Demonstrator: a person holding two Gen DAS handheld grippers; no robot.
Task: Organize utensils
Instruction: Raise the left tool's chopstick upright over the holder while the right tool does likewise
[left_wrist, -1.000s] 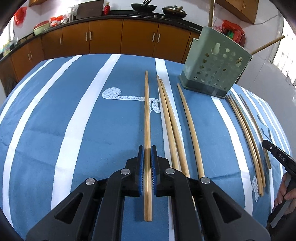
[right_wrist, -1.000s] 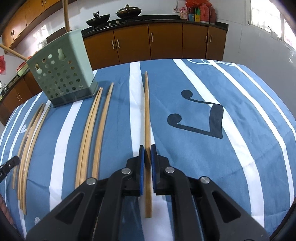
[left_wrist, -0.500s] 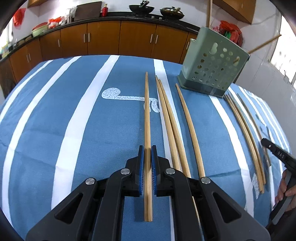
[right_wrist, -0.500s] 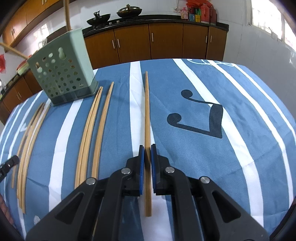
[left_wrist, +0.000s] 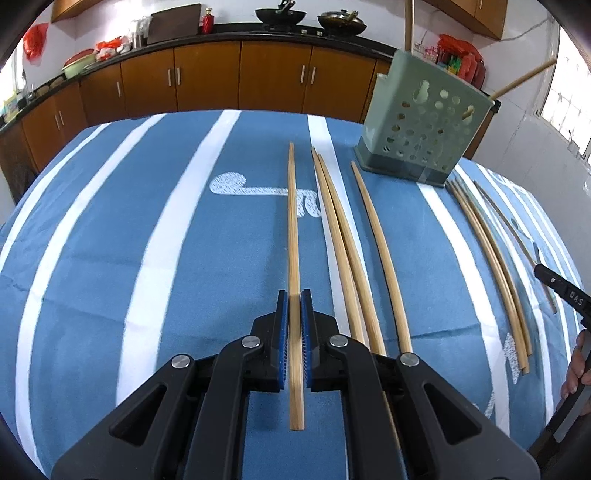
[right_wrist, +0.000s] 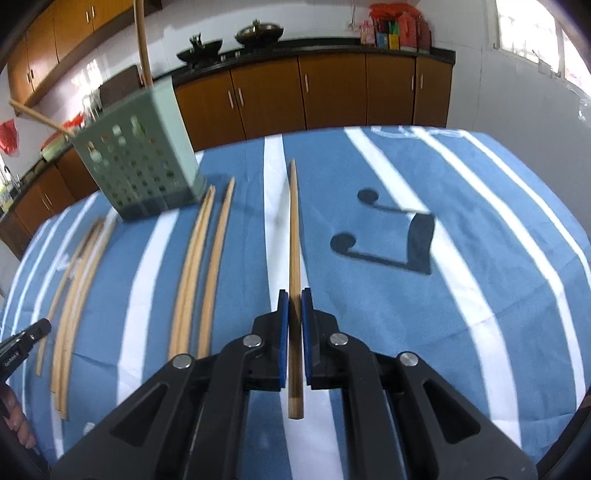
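Left wrist view: a bamboo chopstick is clamped between the blue pads of the left hand-held gripper, above the blue striped cloth on the surface. Three loose chopsticks are seen just to its right, a further bundle beyond, and the green perforated holder upright at the far edge. In the right wrist view, blurred, a second chopstick is pinched in the right hand-held gripper; a dark music-note print is shown only there
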